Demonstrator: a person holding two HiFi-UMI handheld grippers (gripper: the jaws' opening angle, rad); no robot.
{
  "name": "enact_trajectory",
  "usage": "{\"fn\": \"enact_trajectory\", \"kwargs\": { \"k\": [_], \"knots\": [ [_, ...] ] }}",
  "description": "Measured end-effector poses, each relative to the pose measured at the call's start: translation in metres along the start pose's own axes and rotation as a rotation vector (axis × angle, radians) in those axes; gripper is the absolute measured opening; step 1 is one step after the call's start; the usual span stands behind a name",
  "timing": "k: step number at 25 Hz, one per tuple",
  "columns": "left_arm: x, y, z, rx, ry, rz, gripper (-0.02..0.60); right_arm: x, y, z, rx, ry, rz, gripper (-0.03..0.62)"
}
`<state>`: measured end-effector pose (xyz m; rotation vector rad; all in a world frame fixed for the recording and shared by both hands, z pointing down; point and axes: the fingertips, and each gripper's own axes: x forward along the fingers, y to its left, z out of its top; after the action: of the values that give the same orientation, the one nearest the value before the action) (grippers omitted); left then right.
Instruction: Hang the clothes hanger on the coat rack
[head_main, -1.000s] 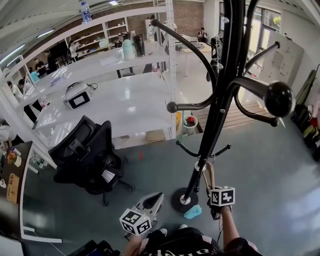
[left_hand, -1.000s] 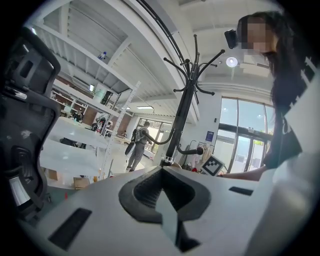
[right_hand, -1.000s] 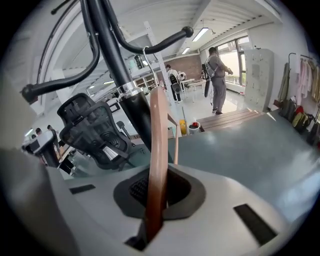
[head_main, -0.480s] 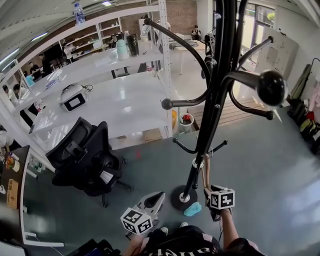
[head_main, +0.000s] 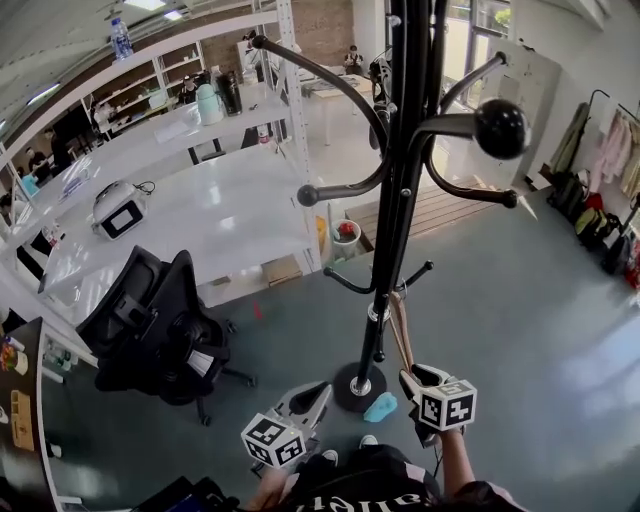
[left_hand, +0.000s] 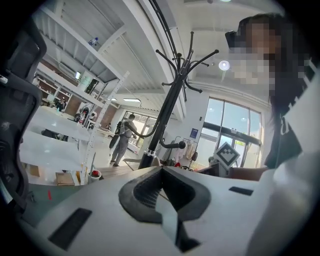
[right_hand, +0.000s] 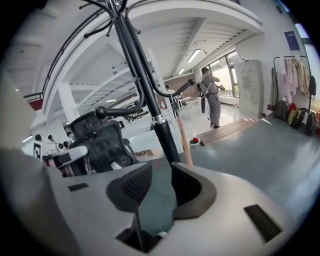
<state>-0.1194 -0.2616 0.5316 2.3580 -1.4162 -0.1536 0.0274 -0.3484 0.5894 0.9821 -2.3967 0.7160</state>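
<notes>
A black coat rack (head_main: 385, 290) stands on a round base (head_main: 350, 388) in front of me. A wooden clothes hanger (head_main: 401, 335) hangs from one of its low hooks, beside the pole. My right gripper (head_main: 413, 379) is just below and right of the hanger, apart from it. Its jaws have just opened and nothing is between them. In the right gripper view the gripper (right_hand: 159, 172) faces the pole (right_hand: 160, 130) and the hanger's wooden arm (right_hand: 184, 142). My left gripper (head_main: 308, 398) hovers low, left of the base, shut and empty; the left gripper view has the gripper (left_hand: 162, 172) pointing at the rack (left_hand: 162, 125).
A black office chair (head_main: 150, 325) stands to the left. White shelving (head_main: 200, 200) runs behind it. A light blue thing (head_main: 381, 408) lies on the floor by the rack's base. Clothes hang on a rail (head_main: 610, 150) at the far right. Rack hooks stick out at head height.
The right gripper has let go of the hanger, opened and risen a little; the hanger stays on the low hook. The left gripper has shifted slightly.
</notes>
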Motion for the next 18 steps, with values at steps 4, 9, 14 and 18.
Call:
{"fn": "enact_trajectory", "kwargs": {
  "k": [4, 9, 14, 18],
  "knots": [
    [-0.002, -0.005, -0.003, 0.006, 0.019, -0.057, 0.0, -0.019, 0.022, 0.002, -0.013, -0.074, -0.039, 0.054],
    [-0.014, -0.016, -0.008, 0.014, 0.048, -0.14, -0.001, -0.043, 0.048, -0.015, 0.022, -0.123, -0.091, 0.015],
    [-0.027, -0.025, -0.019, 0.022, 0.091, -0.224, 0.0, -0.061, 0.075, -0.041, 0.077, -0.154, -0.134, 0.009],
    [-0.034, -0.037, -0.034, 0.023, 0.131, -0.275, 0.0, -0.077, 0.094, -0.068, 0.118, -0.16, -0.158, 0.01]
  ]
}}
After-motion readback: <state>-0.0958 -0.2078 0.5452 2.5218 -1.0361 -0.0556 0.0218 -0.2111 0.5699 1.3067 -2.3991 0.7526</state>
